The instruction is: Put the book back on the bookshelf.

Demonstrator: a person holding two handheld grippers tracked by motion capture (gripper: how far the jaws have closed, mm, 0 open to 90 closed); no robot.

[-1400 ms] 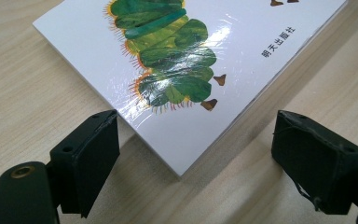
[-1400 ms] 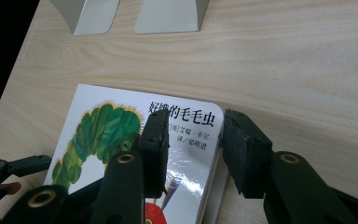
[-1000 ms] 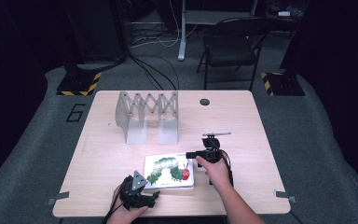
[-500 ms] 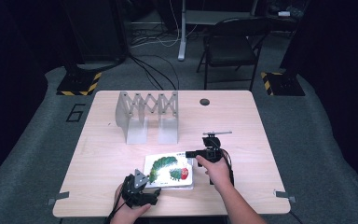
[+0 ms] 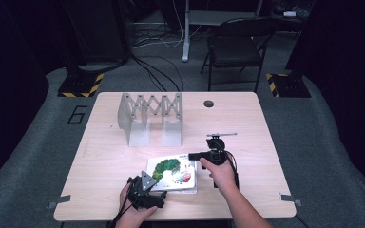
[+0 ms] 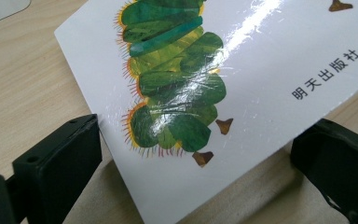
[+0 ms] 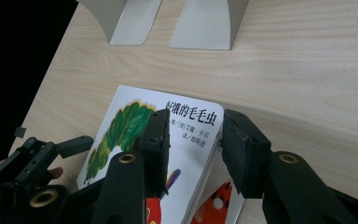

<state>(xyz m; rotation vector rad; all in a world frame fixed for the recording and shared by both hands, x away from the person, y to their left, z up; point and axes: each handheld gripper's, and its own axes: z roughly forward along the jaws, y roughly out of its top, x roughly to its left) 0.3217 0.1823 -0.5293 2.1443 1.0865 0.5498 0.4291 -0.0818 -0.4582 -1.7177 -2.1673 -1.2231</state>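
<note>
Light wooden table (image 5: 266,123), seen from above, on grey carpet.

Picture book (image 5: 173,173): white glossy cover with green caterpillar, red patch and Chinese lettering. Flat on table near front edge, between the two grippers. Front cover lifted slightly at right side, inner pages visible beneath in right gripper view (image 7: 168,154).

Left gripper (image 5: 145,192): black, grey three-cornered plate on top, held in left hand (image 5: 133,213) entering from bottom edge. Positioned at book's near-left corner, pointing toward it. In left gripper view, jaws spread wide, one on each side of the book's corner (image 6: 186,107); left jaw just beside the cover edge, right jaw beyond the opposite edge. Nothing clamped; contact with cover not clear.

Right gripper (image 5: 204,155): black, cable trailing, held in right hand (image 5: 221,173), forearm running diagonally up from bottom edge, jaws pointing left toward book's far-right corner. In right gripper view, jaws partly open astride the lifted right edge (image 7: 191,158): one jaw over the cover, other outside the edge. Small gap on both sides; not yet closed on cover.

Grey accordion-style metal rack (image 5: 149,116): upright at table's far-left half, well apart from book. Two base plates visible in right gripper view (image 7: 168,21).

Small dark round disc (image 5: 208,103): near far edge of table.

Folding chair (image 5: 235,47): beyond the table.
</note>
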